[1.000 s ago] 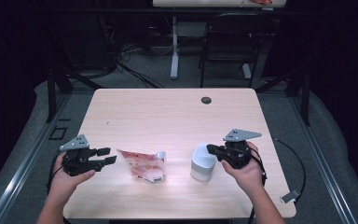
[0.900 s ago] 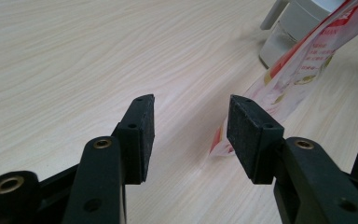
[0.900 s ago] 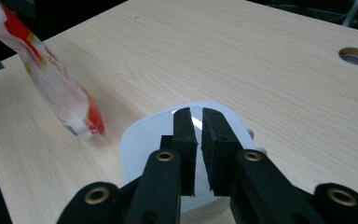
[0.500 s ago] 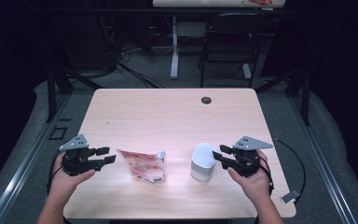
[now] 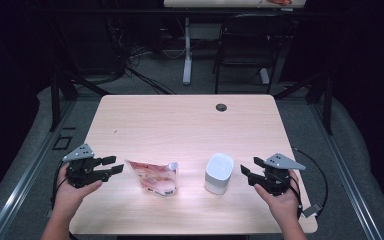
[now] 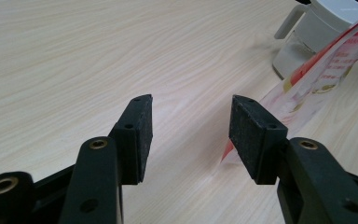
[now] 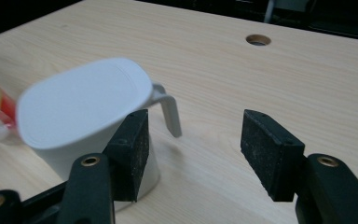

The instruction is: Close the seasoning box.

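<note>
A white lidded jug (image 5: 218, 173) with a small handle (image 7: 168, 112) stands on the table's near right. A red-and-clear pouch (image 5: 152, 176) lies to its left. My right gripper (image 5: 247, 172) hovers just right of the jug, apart from it. Its jaws have just been opening and now stand open with nothing between them. In the right gripper view the jug (image 7: 84, 107) sits ahead of the left jaw. My left gripper (image 5: 112, 165) is open beside the pouch's left end. From the left gripper view the pouch (image 6: 326, 70) lies past the right jaw.
The wooden table (image 5: 180, 125) has a round cable hole (image 5: 221, 107) near its far edge. A chair (image 5: 250, 45) and desk legs stand beyond the table. Dark floor surrounds the table on all sides.
The right gripper went from shut against the jug to open, and drew back to the right and toward the table's near edge. The left gripper and the pouch stayed put.
</note>
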Action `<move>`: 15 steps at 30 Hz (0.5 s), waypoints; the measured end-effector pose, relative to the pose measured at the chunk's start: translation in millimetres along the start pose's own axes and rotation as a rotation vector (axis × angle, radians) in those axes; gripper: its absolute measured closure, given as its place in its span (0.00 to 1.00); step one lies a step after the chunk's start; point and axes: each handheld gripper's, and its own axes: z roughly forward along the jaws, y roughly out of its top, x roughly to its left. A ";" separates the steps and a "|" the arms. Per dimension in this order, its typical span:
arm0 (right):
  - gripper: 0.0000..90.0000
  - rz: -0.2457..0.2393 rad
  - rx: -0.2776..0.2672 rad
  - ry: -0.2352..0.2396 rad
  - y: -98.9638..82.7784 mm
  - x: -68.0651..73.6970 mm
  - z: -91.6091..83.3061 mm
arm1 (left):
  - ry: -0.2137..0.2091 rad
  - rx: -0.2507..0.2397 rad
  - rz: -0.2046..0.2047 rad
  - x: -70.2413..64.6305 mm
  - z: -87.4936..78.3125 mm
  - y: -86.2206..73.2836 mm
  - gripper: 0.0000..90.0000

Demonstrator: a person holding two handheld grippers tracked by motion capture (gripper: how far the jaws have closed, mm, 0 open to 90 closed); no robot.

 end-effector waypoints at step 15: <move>0.47 0.062 0.074 -0.035 -32.2 -13.6 19.7 | 0.027 0.008 -0.016 4.8 6.4 -5.6 0.55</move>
